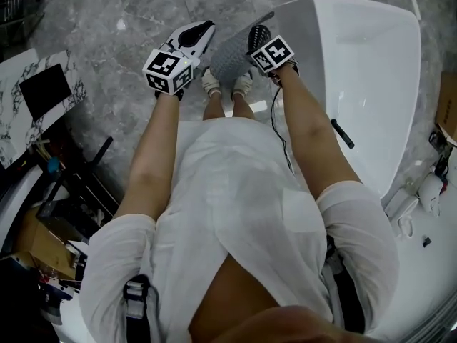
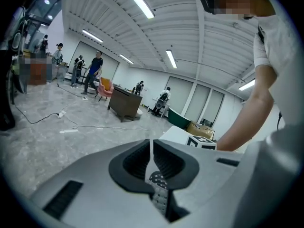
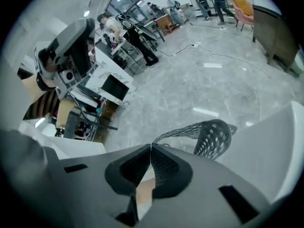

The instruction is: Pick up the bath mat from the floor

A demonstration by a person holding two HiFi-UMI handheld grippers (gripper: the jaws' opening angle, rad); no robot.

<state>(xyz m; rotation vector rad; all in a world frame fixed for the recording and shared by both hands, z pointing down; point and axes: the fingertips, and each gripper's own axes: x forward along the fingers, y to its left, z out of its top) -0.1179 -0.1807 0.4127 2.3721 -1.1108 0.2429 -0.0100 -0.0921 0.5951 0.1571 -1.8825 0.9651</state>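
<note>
The bath mat (image 1: pixel 230 56) is grey and perforated, and it hangs off the floor between my two grippers, above the person's feet. My left gripper (image 1: pixel 206 31) is shut on its left edge; in the left gripper view a thin strip of the mat (image 2: pixel 158 184) shows pinched between the closed jaws of the left gripper (image 2: pixel 152 145). My right gripper (image 1: pixel 257 33) is shut on the mat's right edge. In the right gripper view the mat (image 3: pixel 209 134) curls out from the tips of the right gripper (image 3: pixel 151 147) and bends down to the right.
A white bathtub (image 1: pixel 371 70) fills the right side, close to my right arm. The grey marble floor (image 1: pixel 128 20) lies ahead. A marbled tabletop with a black tablet (image 1: pixel 44 88), boxes and cables crowd the left. The person's shoes (image 1: pixel 211 84) stand under the mat.
</note>
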